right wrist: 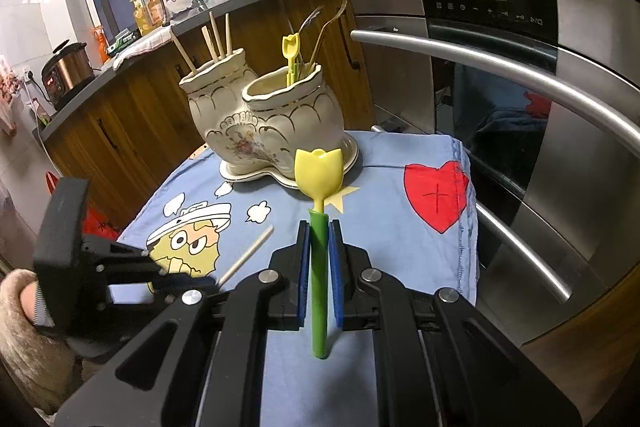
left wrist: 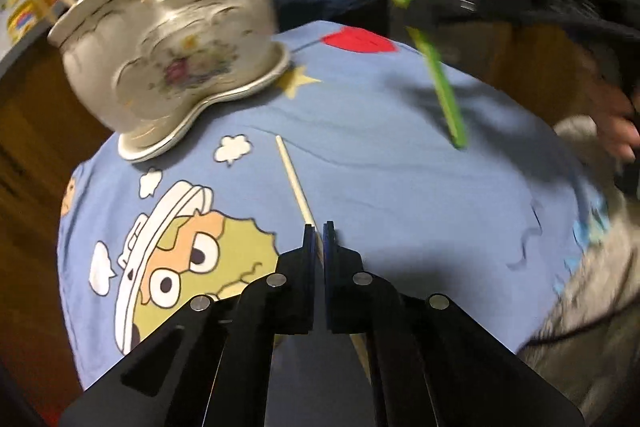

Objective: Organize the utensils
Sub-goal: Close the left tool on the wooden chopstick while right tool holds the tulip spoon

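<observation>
Chopstick (left wrist: 295, 183) pinched in left hand-held gripper (left wrist: 319, 233), tip toward holder (left wrist: 172, 67).

The left gripper (left wrist: 319, 227) is closed on a pale chopstick (left wrist: 294, 179) that slants away over the blue cartoon cloth (left wrist: 400, 187). Far left stands a blurred cream holder (left wrist: 168, 67) with utensils; far right hangs a green-handled spoon (left wrist: 436, 75).

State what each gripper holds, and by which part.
Right gripper: tulip-shaped spoon, held by its green handle. Left gripper: chopstick, held near one end.
</observation>
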